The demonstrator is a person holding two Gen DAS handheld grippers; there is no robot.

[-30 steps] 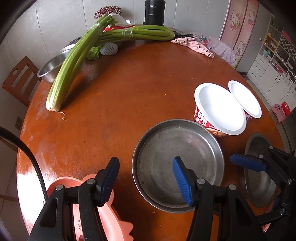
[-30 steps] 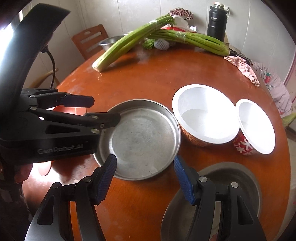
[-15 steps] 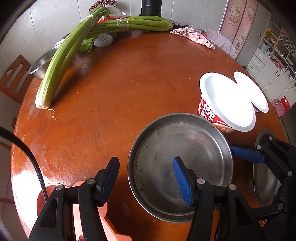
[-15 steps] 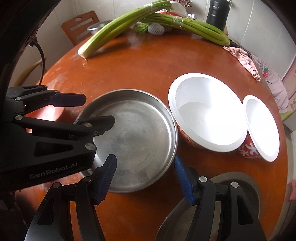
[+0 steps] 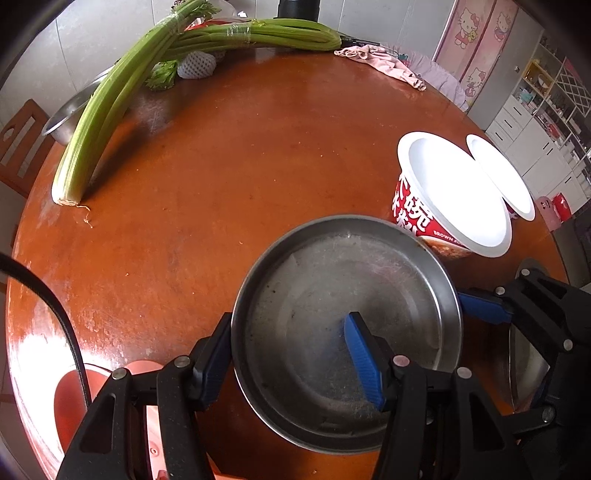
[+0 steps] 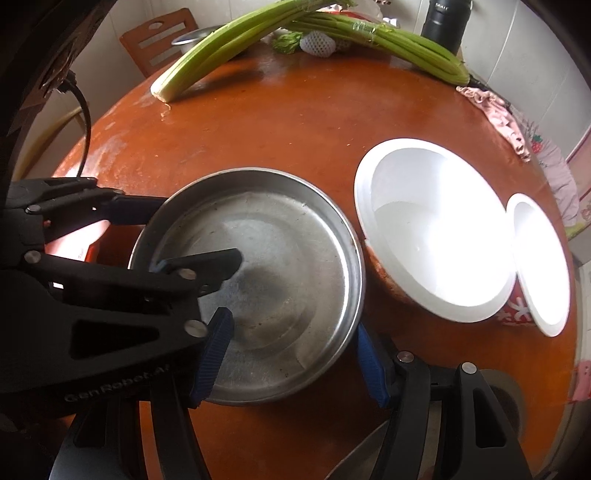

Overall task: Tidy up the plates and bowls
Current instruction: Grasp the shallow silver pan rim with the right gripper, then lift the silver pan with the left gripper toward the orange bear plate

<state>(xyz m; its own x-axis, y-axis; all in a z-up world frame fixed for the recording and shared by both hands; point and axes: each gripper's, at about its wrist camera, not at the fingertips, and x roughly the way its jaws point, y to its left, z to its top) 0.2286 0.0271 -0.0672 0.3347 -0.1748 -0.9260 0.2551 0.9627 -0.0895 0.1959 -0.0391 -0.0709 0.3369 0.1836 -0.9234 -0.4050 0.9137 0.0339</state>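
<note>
Left gripper (image 5: 288, 363) is straddling the near-left rim of the steel plate (image 5: 332, 295), jaws apart, not clamping. Right gripper (image 6: 291, 363) is straddling its opposite rim, likewise apart. The plate is sitting on the round wooden table (image 5: 221, 166), just beside a white-lined noodle bowl (image 6: 432, 221). Celery (image 5: 110, 110) is lying well apart.

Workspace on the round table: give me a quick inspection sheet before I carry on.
Surface: round orange-brown table, glossy, scuffed near the front edge.
Job's things: steel pan; big white bowl; small white bowl; second steel dish; pink plate.
Clutter: celery, pink cloth, dark flask, steel basin.
Grippers: left gripper and right gripper each straddle the pan's rim, fingers apart.
Cables: black cable.
Surroundings: wooden chair, tiled wall, shelves.
</note>
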